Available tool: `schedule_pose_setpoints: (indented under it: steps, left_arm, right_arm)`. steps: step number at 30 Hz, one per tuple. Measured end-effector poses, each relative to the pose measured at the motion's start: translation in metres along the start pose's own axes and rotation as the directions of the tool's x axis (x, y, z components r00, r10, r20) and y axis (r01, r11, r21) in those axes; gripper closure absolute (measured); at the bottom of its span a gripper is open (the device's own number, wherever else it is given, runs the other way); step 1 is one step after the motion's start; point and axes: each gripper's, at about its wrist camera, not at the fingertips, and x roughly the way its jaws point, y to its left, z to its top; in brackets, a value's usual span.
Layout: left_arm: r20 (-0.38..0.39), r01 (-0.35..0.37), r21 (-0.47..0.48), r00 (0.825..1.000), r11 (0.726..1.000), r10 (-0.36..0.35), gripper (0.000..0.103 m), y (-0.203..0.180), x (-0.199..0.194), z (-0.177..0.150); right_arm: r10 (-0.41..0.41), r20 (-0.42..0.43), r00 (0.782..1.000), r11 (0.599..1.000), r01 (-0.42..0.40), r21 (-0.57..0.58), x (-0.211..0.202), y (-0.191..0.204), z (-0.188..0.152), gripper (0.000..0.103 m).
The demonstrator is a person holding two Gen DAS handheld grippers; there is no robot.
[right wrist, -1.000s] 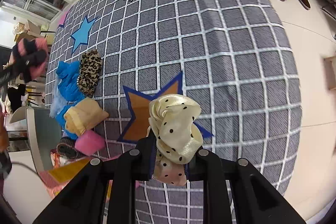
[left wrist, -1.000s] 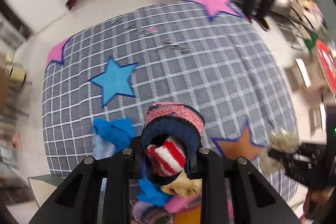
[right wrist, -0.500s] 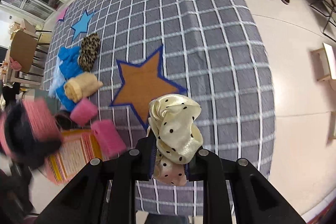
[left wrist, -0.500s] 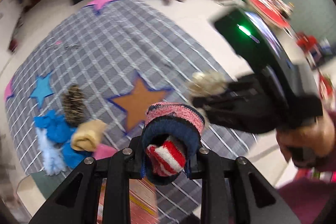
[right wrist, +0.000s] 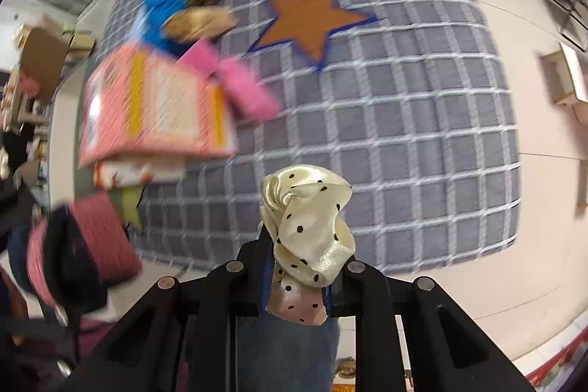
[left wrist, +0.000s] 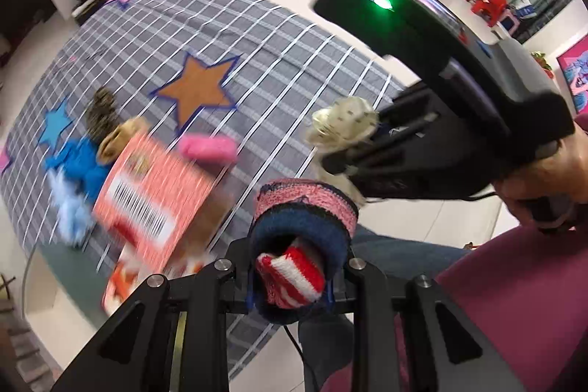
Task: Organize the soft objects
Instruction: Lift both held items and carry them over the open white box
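On the left of my left view I see the blue cloth [left wrist: 79, 168], then the red box [left wrist: 154, 197] on the grey blanket [left wrist: 294, 61], with a pink roll [left wrist: 207, 149] just beside it. My left gripper [left wrist: 290, 276] is clamped on a knit sock bundle [left wrist: 303, 230]. On the right, my right gripper [right wrist: 299, 276] is closed on the dotted scrunchie [right wrist: 308, 219], above the blanket edge.
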Motion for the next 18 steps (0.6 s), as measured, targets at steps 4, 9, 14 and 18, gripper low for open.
schedule_pose_setpoints:
  steps: [4, 9, 14, 18]
  left_arm:
    - [0.019, -0.055, -0.069, 0.998, 0.996, 0.056, 0.074, 0.019, -0.02, -0.04]
    - [0.036, -0.123, -0.151, 0.991, 0.981, 0.13, 0.074, 0.04, -0.042, -0.081]
    - [0.074, -0.165, -0.294, 0.978, 0.941, 0.195, 0.074, 0.066, -0.067, -0.113]
    - [0.102, -0.188, -0.413, 0.963, 0.891, 0.25, 0.074, 0.088, -0.085, -0.136]
  right_arm:
    - [0.035, -0.03, 0.999, 0.995, -0.037, -0.091, 0.005, 0.04, -0.02, 0.081]
    - [0.074, -0.072, 0.995, 0.957, -0.091, -0.275, 0.01, 0.101, -0.036, 0.081]
    - [0.064, -0.07, 0.996, 0.886, -0.089, -0.455, 0.004, 0.16, -0.04, 0.081]
    - [0.043, -0.056, 0.998, 0.832, -0.067, -0.551, -0.003, 0.195, -0.039, 0.081]
